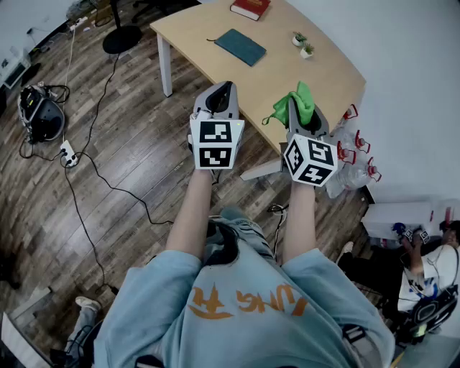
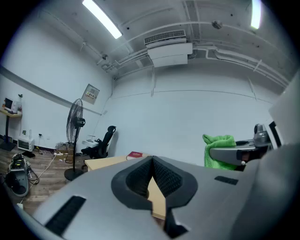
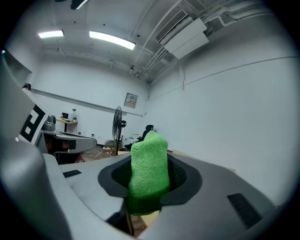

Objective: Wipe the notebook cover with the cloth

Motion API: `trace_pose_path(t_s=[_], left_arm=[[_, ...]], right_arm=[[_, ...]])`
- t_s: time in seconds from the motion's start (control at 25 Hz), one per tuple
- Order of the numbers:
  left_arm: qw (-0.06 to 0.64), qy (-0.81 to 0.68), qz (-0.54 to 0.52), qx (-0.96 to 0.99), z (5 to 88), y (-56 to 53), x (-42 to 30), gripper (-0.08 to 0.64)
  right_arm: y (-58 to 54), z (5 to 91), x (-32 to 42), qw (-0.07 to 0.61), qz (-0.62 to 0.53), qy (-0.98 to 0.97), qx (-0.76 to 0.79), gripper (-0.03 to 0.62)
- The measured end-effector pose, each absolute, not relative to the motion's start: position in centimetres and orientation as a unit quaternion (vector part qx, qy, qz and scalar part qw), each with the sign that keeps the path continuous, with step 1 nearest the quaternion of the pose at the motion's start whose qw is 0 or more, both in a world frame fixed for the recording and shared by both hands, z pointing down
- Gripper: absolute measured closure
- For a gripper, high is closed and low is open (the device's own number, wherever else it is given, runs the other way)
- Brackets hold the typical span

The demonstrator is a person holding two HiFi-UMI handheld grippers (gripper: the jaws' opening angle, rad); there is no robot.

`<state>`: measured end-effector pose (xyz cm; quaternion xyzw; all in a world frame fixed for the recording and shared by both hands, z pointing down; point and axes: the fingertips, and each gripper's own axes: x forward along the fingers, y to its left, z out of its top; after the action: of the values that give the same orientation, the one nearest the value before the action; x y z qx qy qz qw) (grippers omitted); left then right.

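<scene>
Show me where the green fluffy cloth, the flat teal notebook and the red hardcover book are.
green cloth [image 3: 149, 171]: right gripper view, the fold between the jaws.
teal notebook [image 1: 241, 47]: head view, centre of cover.
red book [image 1: 250, 8]: head view, centre of cover.

No lettering is reading clearly: orange print [image 1: 248, 302] is showing on the person's light-blue shirt [image 1: 180, 287] - upside down, illegible - and a wall notice [image 2: 92, 94] is appearing too small to read.
</scene>
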<state>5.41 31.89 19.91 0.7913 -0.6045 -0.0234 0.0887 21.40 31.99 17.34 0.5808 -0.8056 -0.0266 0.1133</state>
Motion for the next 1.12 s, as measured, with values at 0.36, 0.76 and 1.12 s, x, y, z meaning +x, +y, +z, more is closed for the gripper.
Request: trace_pose_path(t_s=[0.36,0.76,1.12], left_arm=[[0.084,-0.59,-0.028,0.803,19.2,30.9,6.9,0.543],[0.09,-0.622,-0.028,0.777,20.2,26.5,3.5,0.543],[0.107,-0.653,-0.014,0.749,24.1,19.5,1.0,0.543]], right_arm=[[31.5,16.6,22.5,0.112,-0.039,-0.799,0.59,0.466],[25.9,18.2,20.5,0.113,-0.027,-0.812,0.573,0.465],[17.5,22.2,18.4,0.127,0.007,-0.821,0.557,0.465]])
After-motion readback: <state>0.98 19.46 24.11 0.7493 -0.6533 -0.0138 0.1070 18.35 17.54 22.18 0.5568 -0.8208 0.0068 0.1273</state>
